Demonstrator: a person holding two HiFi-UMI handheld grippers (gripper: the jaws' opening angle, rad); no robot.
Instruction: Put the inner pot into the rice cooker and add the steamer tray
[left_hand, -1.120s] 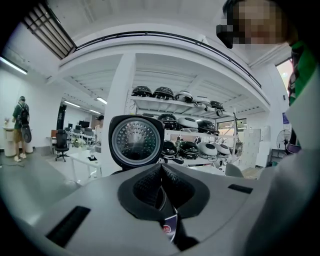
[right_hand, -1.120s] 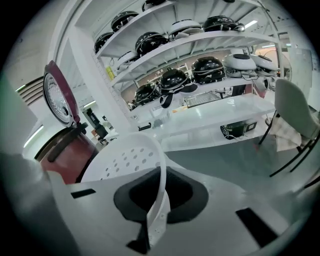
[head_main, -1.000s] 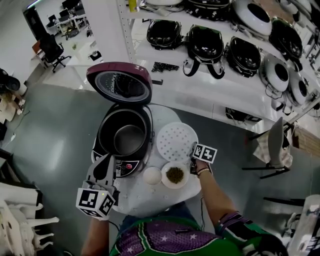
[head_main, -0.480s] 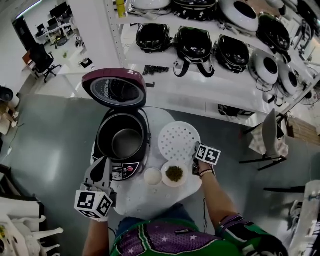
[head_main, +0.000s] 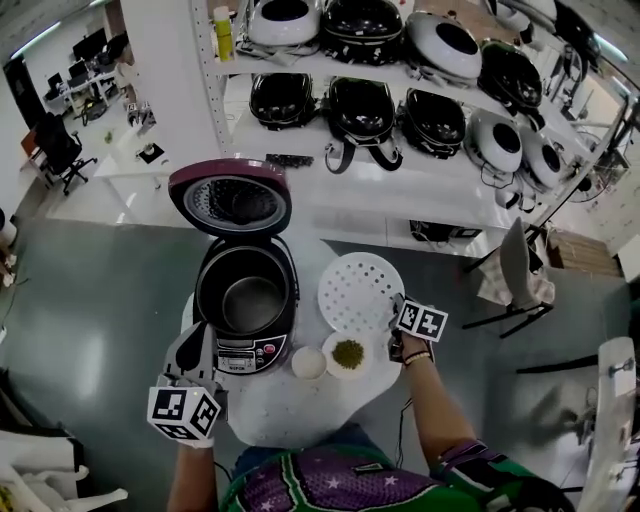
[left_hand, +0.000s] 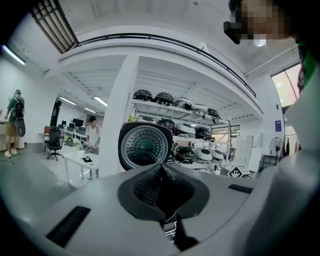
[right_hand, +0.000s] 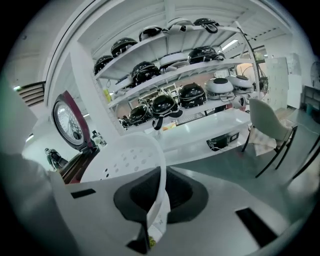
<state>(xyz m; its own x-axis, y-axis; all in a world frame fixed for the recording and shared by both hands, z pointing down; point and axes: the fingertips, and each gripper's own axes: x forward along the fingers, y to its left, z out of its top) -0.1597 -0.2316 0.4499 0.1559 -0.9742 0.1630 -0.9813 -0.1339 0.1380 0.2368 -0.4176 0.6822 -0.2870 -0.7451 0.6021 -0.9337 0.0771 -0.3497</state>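
The rice cooker (head_main: 246, 353) stands on the round white table (head_main: 300, 412) with its maroon lid (head_main: 230, 196) swung up. The dark inner pot (head_main: 247, 300) sits inside it. To its right is the white perforated steamer tray (head_main: 358, 292). My right gripper (head_main: 398, 322) is shut on the tray's near right rim. In the right gripper view the tray (right_hand: 131, 159) curves out from my right gripper (right_hand: 158, 202), with the lid (right_hand: 69, 122) at left. My left gripper (head_main: 197, 345) is shut with nothing in it, close to the cooker's front left. In the left gripper view the lid (left_hand: 145, 146) shows beyond my left gripper (left_hand: 161, 174).
A small white bowl (head_main: 308, 362) and a bowl of green grains (head_main: 348, 354) sit in front of the tray. Shelves (head_main: 400, 110) with several rice cookers stand behind the table. A chair (head_main: 515, 272) is at the right. People stand far off (left_hand: 92, 132).
My right gripper has risen a little with the steamer tray in it. My left gripper has drawn back slightly from the cooker's front. Both stay shut.
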